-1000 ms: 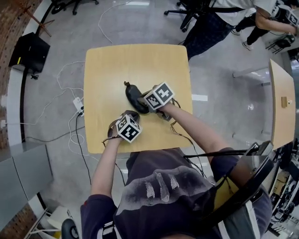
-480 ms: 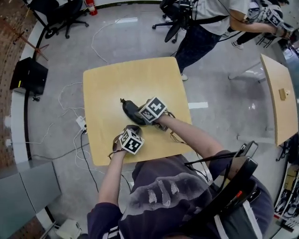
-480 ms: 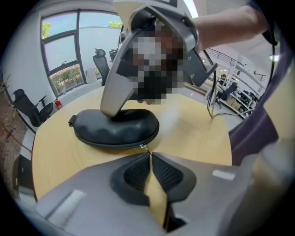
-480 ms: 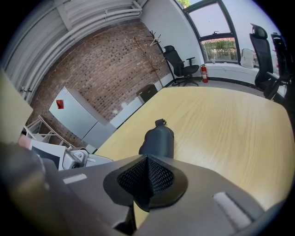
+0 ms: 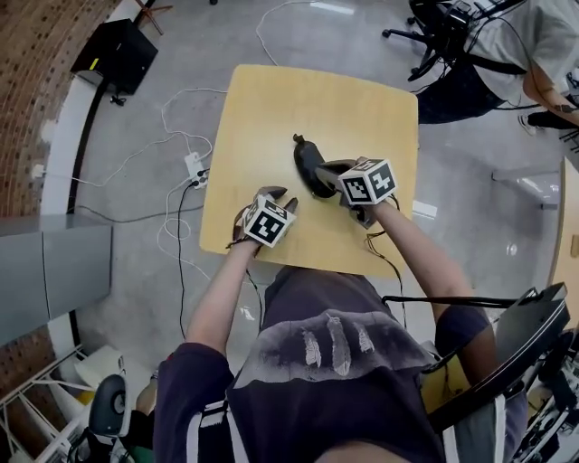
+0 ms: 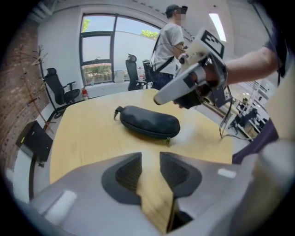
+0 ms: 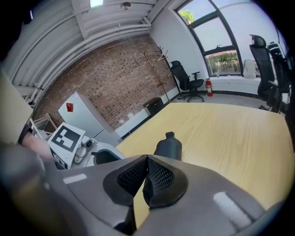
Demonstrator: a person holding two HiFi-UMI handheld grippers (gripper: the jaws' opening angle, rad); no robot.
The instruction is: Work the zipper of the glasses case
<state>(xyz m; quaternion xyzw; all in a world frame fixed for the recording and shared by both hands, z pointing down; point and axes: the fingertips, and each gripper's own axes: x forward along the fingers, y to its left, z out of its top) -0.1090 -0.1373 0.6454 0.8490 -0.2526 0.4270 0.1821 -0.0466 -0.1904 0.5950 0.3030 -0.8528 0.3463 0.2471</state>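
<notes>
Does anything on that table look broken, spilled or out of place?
Nothing stands out. The black oval zippered glasses case lies flat, closed and undamaged on the pale wooden table; nothing is spilled.

**Layout: case right of centre on table, both grippers on its near side**

Case (image 5: 310, 165) lies on table (image 5: 262, 108), right of centre, running near to far with the loop end (image 5: 298, 138) far. Zipper pull (image 6: 168, 139) sits at its near end, down by the tabletop.

Right gripper (image 5: 330, 178) is over the case's near right end; left gripper view shows it clear of the case. Left gripper (image 5: 276, 194) is left of the case, apart from it, by the table's near edge. Its jaws have just been opening, with only tabletop between them.

Floor: power strip (image 5: 194, 167) left of table, box (image 5: 118, 54) far left, cabinet (image 5: 54, 271) near left. Chair (image 5: 439, 23) and another person (image 5: 520, 45) are beyond the far right corner.
</notes>
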